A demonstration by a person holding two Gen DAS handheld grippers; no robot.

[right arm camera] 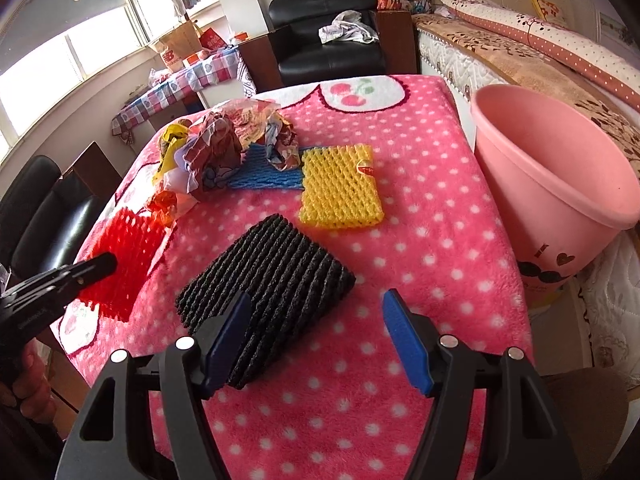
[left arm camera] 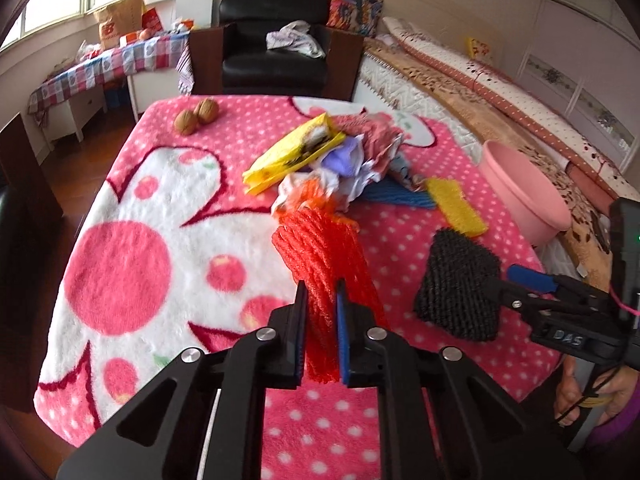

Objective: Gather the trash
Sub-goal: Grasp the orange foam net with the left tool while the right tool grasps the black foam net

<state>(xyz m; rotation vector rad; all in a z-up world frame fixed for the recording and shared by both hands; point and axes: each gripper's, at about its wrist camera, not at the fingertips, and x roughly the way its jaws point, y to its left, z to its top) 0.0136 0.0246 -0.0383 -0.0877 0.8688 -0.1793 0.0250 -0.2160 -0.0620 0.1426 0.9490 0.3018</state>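
My left gripper (left arm camera: 322,292) is shut on a red foam net (left arm camera: 320,256), which also shows in the right wrist view (right arm camera: 124,248). My right gripper (right arm camera: 316,304) is open, with a black foam net (right arm camera: 272,276) lying between its fingers on the left side; that net shows in the left wrist view (left arm camera: 460,280). A yellow foam net (right arm camera: 340,188), a blue foam net (right arm camera: 264,172) and a pile of crumpled wrappers (right arm camera: 224,148) lie further back. A pink bin (right arm camera: 556,176) stands at the table's right edge.
The table is covered by a pink dotted blanket (right arm camera: 400,264). Two walnuts (left arm camera: 196,116) lie at its far left corner. A black armchair (left arm camera: 276,44) stands behind, a bed (left arm camera: 500,92) at the right, a checked side table (left arm camera: 108,64) at the left.
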